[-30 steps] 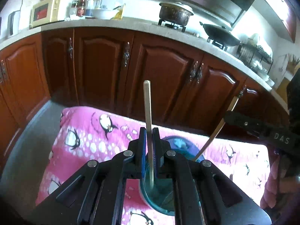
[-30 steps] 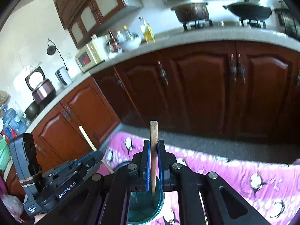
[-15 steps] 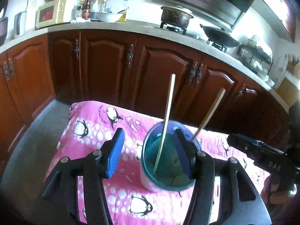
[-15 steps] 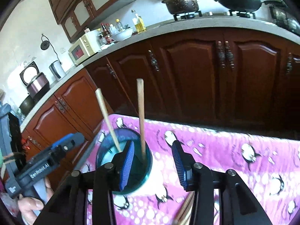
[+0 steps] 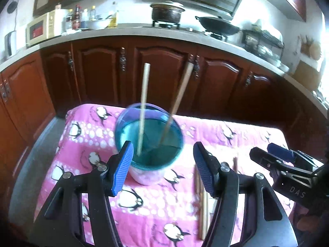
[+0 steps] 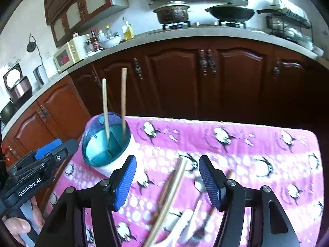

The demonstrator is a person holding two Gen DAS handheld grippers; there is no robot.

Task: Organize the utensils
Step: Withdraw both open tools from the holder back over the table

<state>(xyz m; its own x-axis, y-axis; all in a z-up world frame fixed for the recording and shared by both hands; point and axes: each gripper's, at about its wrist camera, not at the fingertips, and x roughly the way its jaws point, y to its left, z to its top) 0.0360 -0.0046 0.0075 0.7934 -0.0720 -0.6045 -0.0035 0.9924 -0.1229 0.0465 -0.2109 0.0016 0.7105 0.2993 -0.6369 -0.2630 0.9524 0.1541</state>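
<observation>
A blue-rimmed white utensil cup (image 5: 149,144) (image 6: 107,144) stands on the pink penguin cloth (image 5: 236,135) (image 6: 246,144). Two wooden chopsticks (image 5: 144,107) (image 6: 123,103) stand in it, leaning apart. My left gripper (image 5: 163,168) is open and empty, just in front of the cup. My right gripper (image 6: 166,177) is open and empty, to the right of the cup, above loose chopsticks (image 6: 170,189) (image 5: 202,207), a white-handled spoon (image 6: 185,220) and a fork (image 6: 199,224) lying on the cloth.
Dark wooden kitchen cabinets (image 5: 164,78) (image 6: 226,78) stand behind the cloth-covered table. The counter above holds a microwave (image 6: 68,54), bottles, a pot (image 5: 167,13) and a wok (image 6: 230,13). The floor drops away at the table's left edge (image 5: 49,144).
Both grippers opened and let go of their chopsticks, which now stand in the cup. Both grippers pulled back and up, and the loose utensils on the cloth came into view.
</observation>
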